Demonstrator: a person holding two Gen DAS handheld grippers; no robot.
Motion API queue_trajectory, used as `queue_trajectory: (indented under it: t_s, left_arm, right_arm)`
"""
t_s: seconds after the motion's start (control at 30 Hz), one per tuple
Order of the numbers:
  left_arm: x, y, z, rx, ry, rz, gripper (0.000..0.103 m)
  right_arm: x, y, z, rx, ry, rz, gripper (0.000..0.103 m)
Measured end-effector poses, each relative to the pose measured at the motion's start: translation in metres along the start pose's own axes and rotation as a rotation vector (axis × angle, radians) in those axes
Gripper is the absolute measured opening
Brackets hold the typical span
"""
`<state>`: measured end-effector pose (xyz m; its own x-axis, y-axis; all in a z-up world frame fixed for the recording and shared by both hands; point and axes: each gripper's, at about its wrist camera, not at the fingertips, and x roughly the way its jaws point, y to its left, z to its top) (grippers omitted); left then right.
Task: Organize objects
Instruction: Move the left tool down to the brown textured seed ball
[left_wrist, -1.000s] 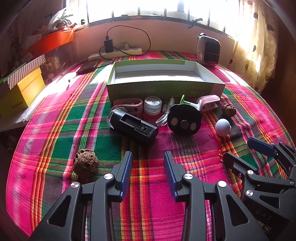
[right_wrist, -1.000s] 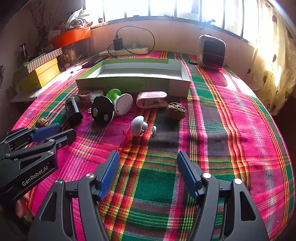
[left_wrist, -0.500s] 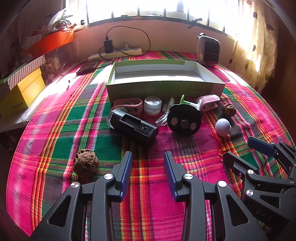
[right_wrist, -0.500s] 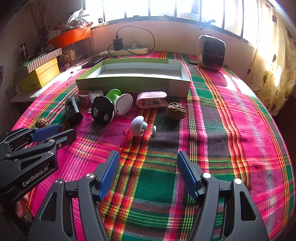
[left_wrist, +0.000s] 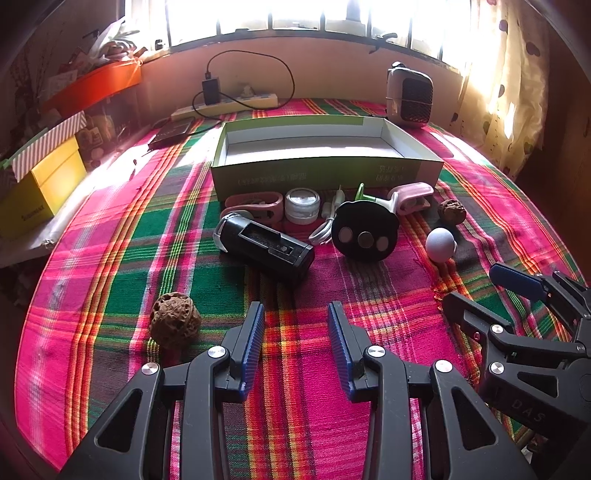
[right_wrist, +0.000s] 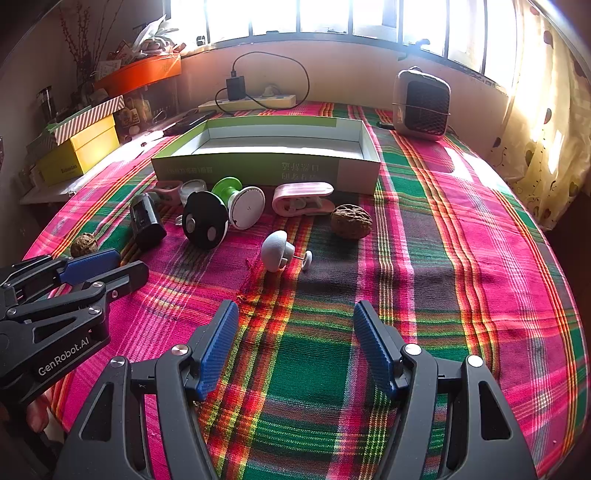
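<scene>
Hovering over plaid cloth (right_wrist: 461, 229): L gripper (left_wrist: 295, 325) jaws apart, nothing btwn pads, no contact. R gripper (right_wrist: 291, 332) wider apart, also empty. Objs lie in row just in front of open green box (left_wrist: 325, 173); walnut (left_wrist: 175, 319) beside L finger.

The left gripper (left_wrist: 295, 325) is held above the plaid cloth (left_wrist: 369, 295), jaws parted with nothing between them. The right gripper (right_wrist: 291, 325) is held beside it above the cloth, jaws spread wider and empty.
</scene>
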<state>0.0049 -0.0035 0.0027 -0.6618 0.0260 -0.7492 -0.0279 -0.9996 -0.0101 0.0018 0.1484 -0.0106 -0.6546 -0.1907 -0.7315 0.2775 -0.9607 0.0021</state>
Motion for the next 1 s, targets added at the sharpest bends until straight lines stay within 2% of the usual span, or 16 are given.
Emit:
queue_trajectory:
  t_s: [0.13, 0.3, 0.57, 0.83, 1.0]
  left_arm:
    - [-0.009, 0.001, -0.009, 0.054, -0.008, 0.012, 0.033]
    - [-0.022, 0.015, -0.025, 0.057, -0.030, 0.000, 0.033]
    - [-0.036, 0.048, -0.035, -0.022, -0.061, 0.003, 0.033]
    - [-0.022, 0.078, -0.027, -0.123, -0.047, -0.011, 0.034]
    - [-0.016, 0.080, -0.016, -0.111, -0.046, -0.024, 0.034]
  right_arm:
    - [0.002, -0.003, -0.005, -0.003, 0.004, 0.003, 0.065]
    - [0.001, -0.004, -0.002, -0.004, 0.006, 0.003, 0.065]
    - [0.004, -0.004, 0.002, -0.004, 0.013, 0.002, 0.065]
    - [0.004, -0.003, 0.003, -0.007, 0.019, 0.003, 0.065]
    - [0.004, -0.003, 0.004, -0.007, 0.018, 0.004, 0.065]
